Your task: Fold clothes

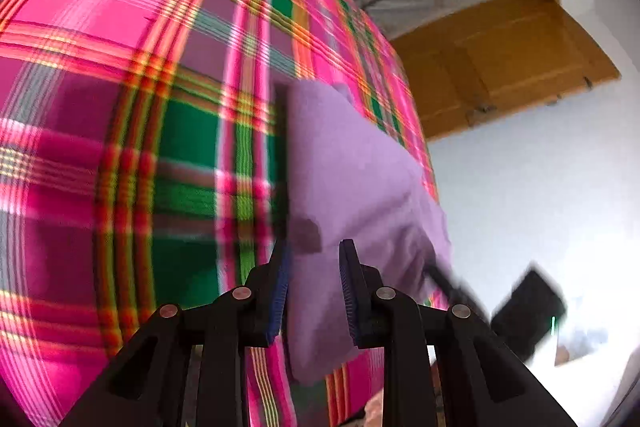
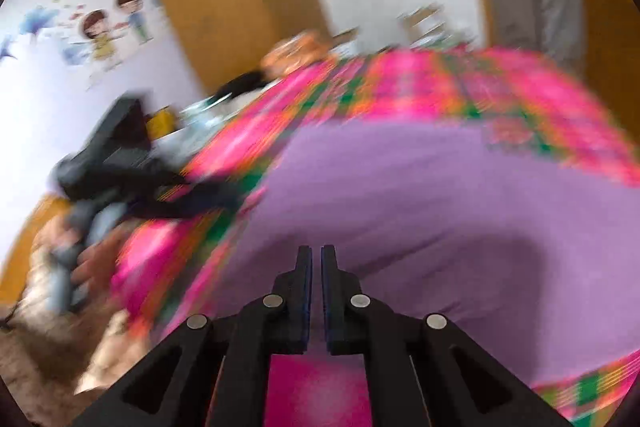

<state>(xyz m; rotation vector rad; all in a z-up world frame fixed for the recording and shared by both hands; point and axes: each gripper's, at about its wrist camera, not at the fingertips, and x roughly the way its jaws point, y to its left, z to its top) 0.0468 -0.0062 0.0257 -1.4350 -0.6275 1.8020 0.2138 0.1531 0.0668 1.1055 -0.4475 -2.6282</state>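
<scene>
Your left gripper (image 1: 313,259) has its blue-padded jaws spread apart over the soft lilac folded cloth (image 1: 352,187), which lies on the pink-and-green plaid bedsheet (image 1: 120,87), near its edge.

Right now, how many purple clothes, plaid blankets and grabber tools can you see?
Purple cloth: 1
Plaid blanket: 1
Grabber tools: 2, the left gripper and the right gripper
Total: 4
</scene>
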